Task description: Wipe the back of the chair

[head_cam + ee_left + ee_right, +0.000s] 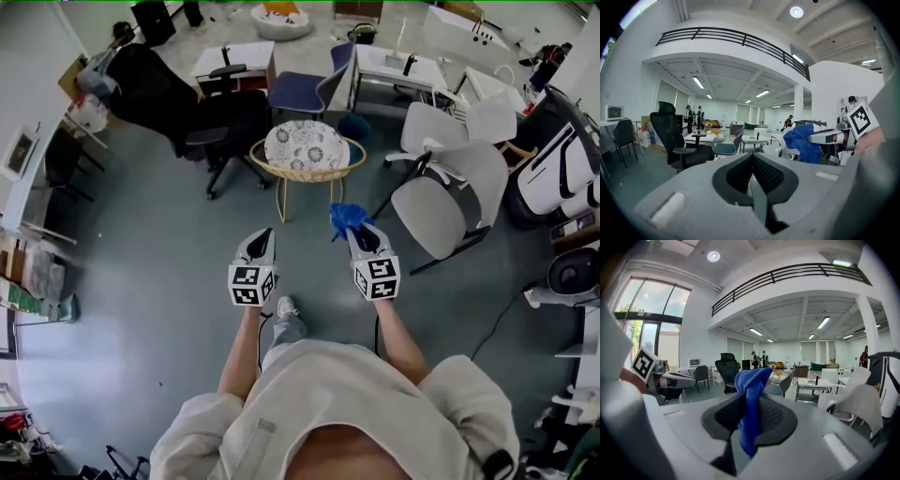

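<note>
Your R gripper [359, 234] was clamped on the blue cloth [345, 217]; L gripper [264, 236] closed, empty. Cloth hung bunched, so dragging it across the grey chair [448, 202] back could've pulled it loose.

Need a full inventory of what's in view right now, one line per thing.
wicker chair: one, tan frame with patterned white cushion, straight ahead of the tools
office chair: one, black, back left
padded chair: one, blue seat, behind the wicker chair
shell chairs: at least two, light grey, right side
desks: at least two, white tops, far side
cloth: one, blue, bunched in the right tool
forearms: two, bare, near bottom centre
left tool: one, grey, jaws together, nothing in them
right tool: one, grey, shut on the cloth
</note>
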Demonstrator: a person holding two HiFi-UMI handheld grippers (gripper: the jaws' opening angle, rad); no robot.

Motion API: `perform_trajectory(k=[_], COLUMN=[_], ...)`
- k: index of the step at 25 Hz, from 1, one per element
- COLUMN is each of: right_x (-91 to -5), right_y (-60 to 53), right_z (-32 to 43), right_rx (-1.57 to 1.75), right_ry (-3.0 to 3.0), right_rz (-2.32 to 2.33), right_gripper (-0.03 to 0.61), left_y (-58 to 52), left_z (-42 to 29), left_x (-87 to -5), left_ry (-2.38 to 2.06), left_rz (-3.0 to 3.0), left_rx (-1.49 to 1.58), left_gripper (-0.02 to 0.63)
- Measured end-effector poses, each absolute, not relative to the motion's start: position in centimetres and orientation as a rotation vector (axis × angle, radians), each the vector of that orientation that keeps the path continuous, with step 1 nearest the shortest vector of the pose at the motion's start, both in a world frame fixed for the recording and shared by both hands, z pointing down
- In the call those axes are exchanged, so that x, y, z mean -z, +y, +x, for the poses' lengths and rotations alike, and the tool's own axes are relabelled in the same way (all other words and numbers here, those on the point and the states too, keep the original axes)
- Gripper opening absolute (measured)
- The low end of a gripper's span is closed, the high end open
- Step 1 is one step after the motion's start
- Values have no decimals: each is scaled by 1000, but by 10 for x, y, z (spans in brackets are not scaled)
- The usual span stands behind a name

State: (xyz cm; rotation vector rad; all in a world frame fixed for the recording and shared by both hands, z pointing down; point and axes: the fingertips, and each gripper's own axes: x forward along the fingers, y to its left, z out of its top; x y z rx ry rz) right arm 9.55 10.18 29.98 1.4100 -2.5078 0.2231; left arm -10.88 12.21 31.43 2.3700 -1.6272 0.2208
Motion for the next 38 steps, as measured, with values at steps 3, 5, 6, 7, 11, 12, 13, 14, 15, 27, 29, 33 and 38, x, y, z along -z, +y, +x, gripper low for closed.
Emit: perform_trajectory(k=[3,5,6,7,11,12,13,14,15,27,29,33,38], right_x=[-292,-289,-287,-285,-277,-275,-274,-274,-274,-312,-320,-346,-389], right_y=[74,59,50,42,13,7,1,-5,-8,-31,-33,-42,-46], right_z=[80,67,60,52,29,25,21,17,15,9,9,4,5], right_rx=[-224,-220,-213,-203,-182,-179,-177,-173,-171,-254,-277,-312,-364], right_ry=[-2496,-2487,-2485,-2483,-2473,-2469,-2466,-2463,-2460,-2420,-2428,-2436,-2426], right_rz=[1452,1467,1470,1470,1491,1500,1509,1516,1522,1509,1486,1431,1380], right_gripper=[74,74,74,74,74,74,74,74,74,74,74,74,74], left_y=[91,73,64,54,23,16,10,4,-1,-35,-37,-49,-47], left_z=[-125,-141,-149,-157,-180,-184,-189,-192,-195,-187,-183,-183,-180], left_x=[-305,-302,-300,-298,-294,-294,-295,-296,-297,-332,-337,-353,-390], left_ry=[-1603,-1596,-1595,-1594,-1571,-1564,-1556,-1549,-1541,-1482,-1498,-1542,-1569], left_rz=[2405,2417,2421,2425,2446,2451,2456,2462,2466,2442,2418,2376,2314], left_rx=[-223,-219,-216,-214,-212,-214,-215,-218,-221,-267,-270,-265,-278], left_gripper=[3,3,3,3,3,3,3,3,3,3,3,3,3])
